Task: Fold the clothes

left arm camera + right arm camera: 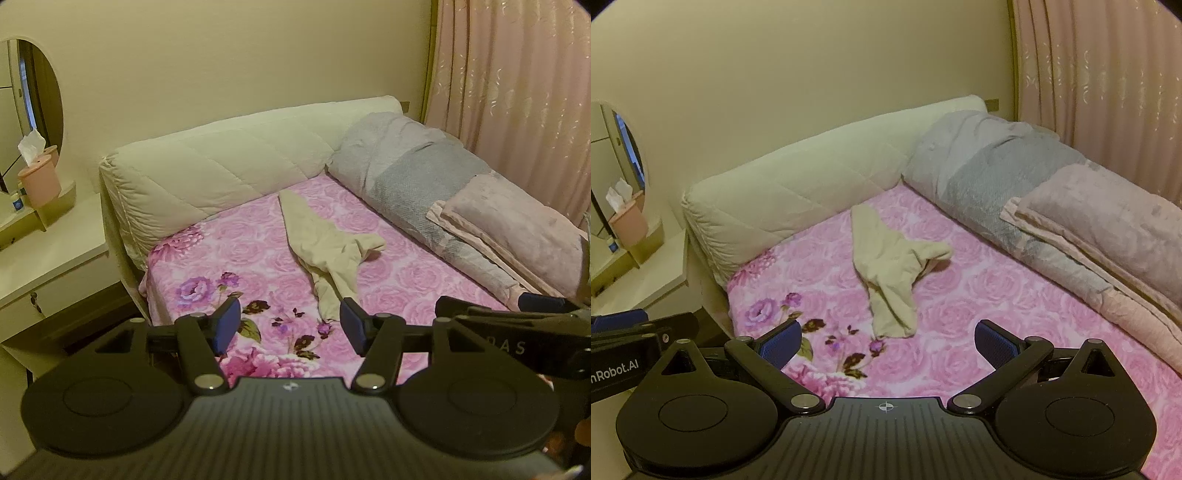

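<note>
Okay, I've got both grippers hovering over the near edge of the bed [424, 258], tilted down, nothing gripped. Left gripper [290, 326] jaws spread, empty; right gripper [888, 341] spread wider, also empty. The beige garment [886, 273] lies crumpled mid-sheet, long axis running near to far, one flap sticking out right. Probably staged there for a clear two-handed approach. Its near end sits just beyond my fingertips. Can't tell what garment it is, as bunching hides its shape. Rolled grey duvet [979, 177] and pink blanket [1108, 229] stay stacked right, clear of it.
</note>
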`<state>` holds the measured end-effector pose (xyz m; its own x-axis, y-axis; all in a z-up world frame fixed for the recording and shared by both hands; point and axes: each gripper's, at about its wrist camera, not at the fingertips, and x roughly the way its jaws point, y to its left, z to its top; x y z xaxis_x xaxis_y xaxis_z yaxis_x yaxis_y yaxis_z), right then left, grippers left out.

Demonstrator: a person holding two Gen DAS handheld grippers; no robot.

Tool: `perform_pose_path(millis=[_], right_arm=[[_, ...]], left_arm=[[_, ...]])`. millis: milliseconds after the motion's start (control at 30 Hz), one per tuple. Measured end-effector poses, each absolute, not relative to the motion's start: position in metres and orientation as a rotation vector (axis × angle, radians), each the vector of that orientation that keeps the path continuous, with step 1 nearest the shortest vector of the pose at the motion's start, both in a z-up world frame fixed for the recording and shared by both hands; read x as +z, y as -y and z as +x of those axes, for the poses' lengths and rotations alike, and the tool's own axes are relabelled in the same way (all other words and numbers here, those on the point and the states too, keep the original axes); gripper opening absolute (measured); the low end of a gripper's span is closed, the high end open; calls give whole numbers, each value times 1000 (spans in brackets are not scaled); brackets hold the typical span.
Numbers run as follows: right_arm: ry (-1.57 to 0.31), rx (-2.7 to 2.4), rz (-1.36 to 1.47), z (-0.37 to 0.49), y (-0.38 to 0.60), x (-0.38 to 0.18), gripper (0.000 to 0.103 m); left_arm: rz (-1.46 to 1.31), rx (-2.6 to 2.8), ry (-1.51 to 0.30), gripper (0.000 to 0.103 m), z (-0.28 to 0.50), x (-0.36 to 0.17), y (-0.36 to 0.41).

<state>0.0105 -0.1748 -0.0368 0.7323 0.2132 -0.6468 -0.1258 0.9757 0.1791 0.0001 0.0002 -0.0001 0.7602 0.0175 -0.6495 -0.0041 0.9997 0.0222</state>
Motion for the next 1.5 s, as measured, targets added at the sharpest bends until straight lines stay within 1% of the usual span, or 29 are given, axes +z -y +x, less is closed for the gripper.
perform_pose_path(millis=[233,1500], right_arm=[[-759,193,139,13,182,-39,102],[-723,203,149,15,196,-40,102]], left_arm=[[5,2,-712,56,2,-1,-3],[21,27,-727,56,9,-3,12]])
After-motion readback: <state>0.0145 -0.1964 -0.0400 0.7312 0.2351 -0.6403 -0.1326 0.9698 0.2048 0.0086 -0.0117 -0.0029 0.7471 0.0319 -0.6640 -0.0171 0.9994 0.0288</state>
